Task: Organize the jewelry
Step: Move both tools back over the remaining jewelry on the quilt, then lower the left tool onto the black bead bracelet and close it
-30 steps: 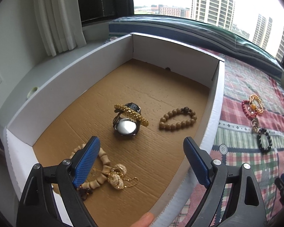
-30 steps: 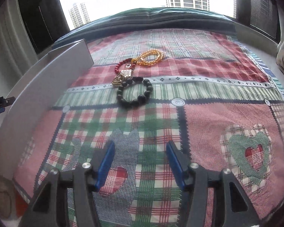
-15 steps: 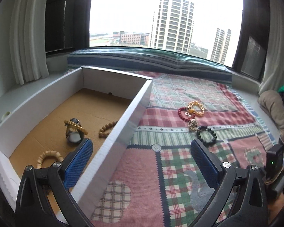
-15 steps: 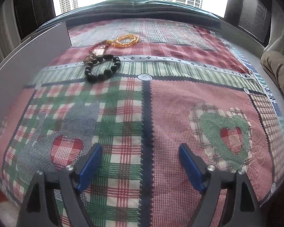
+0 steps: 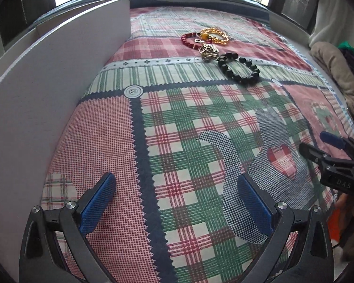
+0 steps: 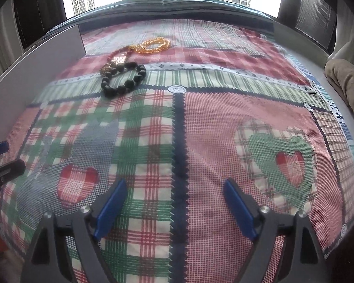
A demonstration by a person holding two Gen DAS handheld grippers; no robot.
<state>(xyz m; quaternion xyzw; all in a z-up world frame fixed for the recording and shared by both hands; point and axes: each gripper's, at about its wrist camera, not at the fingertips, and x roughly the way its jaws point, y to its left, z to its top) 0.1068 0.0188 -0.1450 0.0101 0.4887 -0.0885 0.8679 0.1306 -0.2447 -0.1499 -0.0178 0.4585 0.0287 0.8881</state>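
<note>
Left gripper (image 5: 177,200): jaws wide apart, nothing between them, only the plaid cloth (image 5: 191,127) under the blue pads (image 5: 98,202). It points steeply down at the cloth.

Right gripper (image 6: 174,208): jaws opening, already wide, nothing between them. It also points down at bare cloth, with a dark zigzag seam running between the pads.

Jewelry is all in one cluster, well ahead of both grippers, none of it touched:
- black bead bracelet (image 5: 239,67): nearest piece, ahead and right of the left gripper; ahead and left of the right gripper (image 6: 124,77)
- gold pendant (image 5: 207,52): touching the far-left end of the black bracelet; seen from the right gripper (image 6: 109,67) it sits at the bracelet's left edge
- red bead bracelet (image 5: 191,41): just beyond the pendant, mostly hidden in the right wrist view
- amber bead bracelet (image 5: 214,35): farthest piece, touching the red one; also visible from the right gripper (image 6: 153,44)

White box (image 5: 47,75): its wall runs along the left of the left gripper, standing on the cloth and close to the left pad. Its inside is not visible. From the right gripper it lies far left (image 6: 33,70).

Each gripper shows in the other's view: the right one at the right edge of the left wrist view, the left one at the left edge of the right wrist view. They sit side by side, apart.
</note>
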